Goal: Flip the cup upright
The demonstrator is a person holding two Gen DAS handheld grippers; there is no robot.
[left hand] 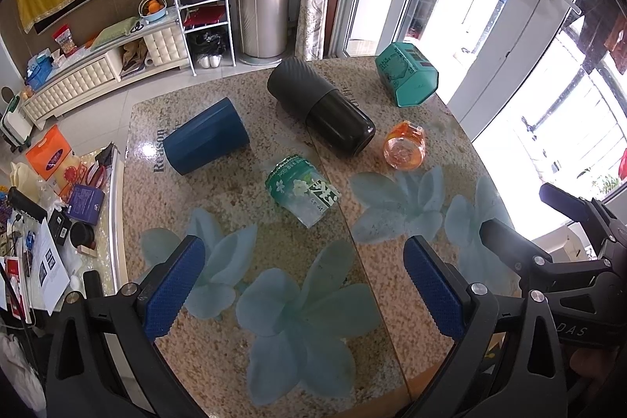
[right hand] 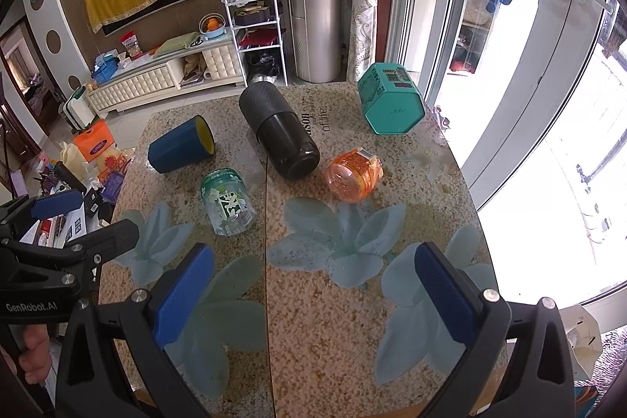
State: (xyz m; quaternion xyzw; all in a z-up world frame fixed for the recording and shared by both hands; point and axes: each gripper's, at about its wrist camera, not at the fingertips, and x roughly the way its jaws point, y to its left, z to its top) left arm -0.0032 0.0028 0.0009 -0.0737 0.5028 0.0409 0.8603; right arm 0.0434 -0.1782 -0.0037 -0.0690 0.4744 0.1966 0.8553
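A dark blue cup (left hand: 206, 136) with a yellow inside lies on its side at the table's far left; it also shows in the right wrist view (right hand: 181, 145). A black flask (left hand: 321, 106) (right hand: 280, 132), a green-labelled glass cup (left hand: 303, 192) (right hand: 228, 201) and an orange jar (left hand: 404, 144) (right hand: 353, 175) also lie on their sides. My left gripper (left hand: 303, 285) is open and empty above the near table. My right gripper (right hand: 313, 290) is open and empty, also near the front edge.
A teal hexagonal tin (left hand: 405, 75) (right hand: 390, 99) lies at the far right of the flower-patterned table (left hand: 313, 359). A cluttered low table (left hand: 47, 222) stands to the left. Windows (right hand: 548, 104) are to the right.
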